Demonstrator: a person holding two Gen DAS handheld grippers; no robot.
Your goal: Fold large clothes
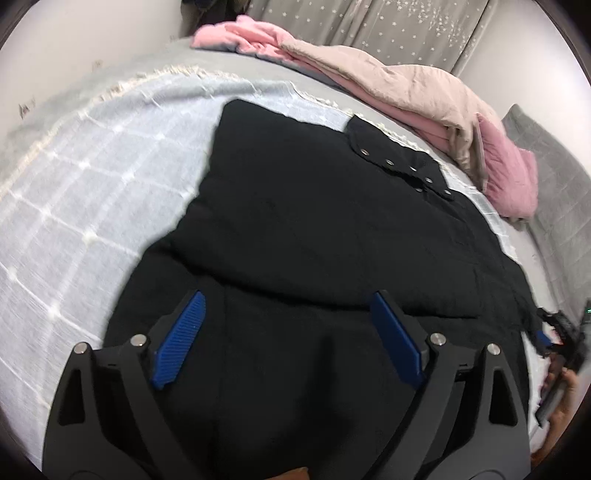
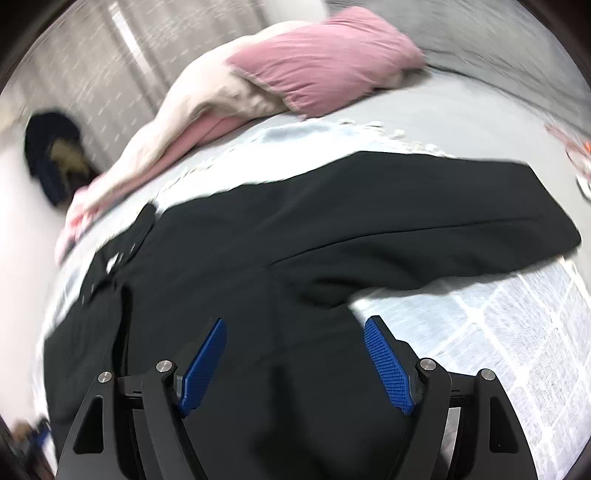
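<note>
A large black garment with a strip of metal snaps lies spread on a pale blue checked blanket on a bed. My left gripper is open and empty above the garment's near part. In the right wrist view the garment shows one sleeve stretched to the right. My right gripper is open and empty, hovering over the garment body below the sleeve. The right gripper also shows at the far right of the left wrist view.
A pink and beige duvet is heaped along the far side of the bed, with a pink pillow. Grey star-patterned curtains hang behind. A dark bundle lies by the wall. A grey headboard is at the right.
</note>
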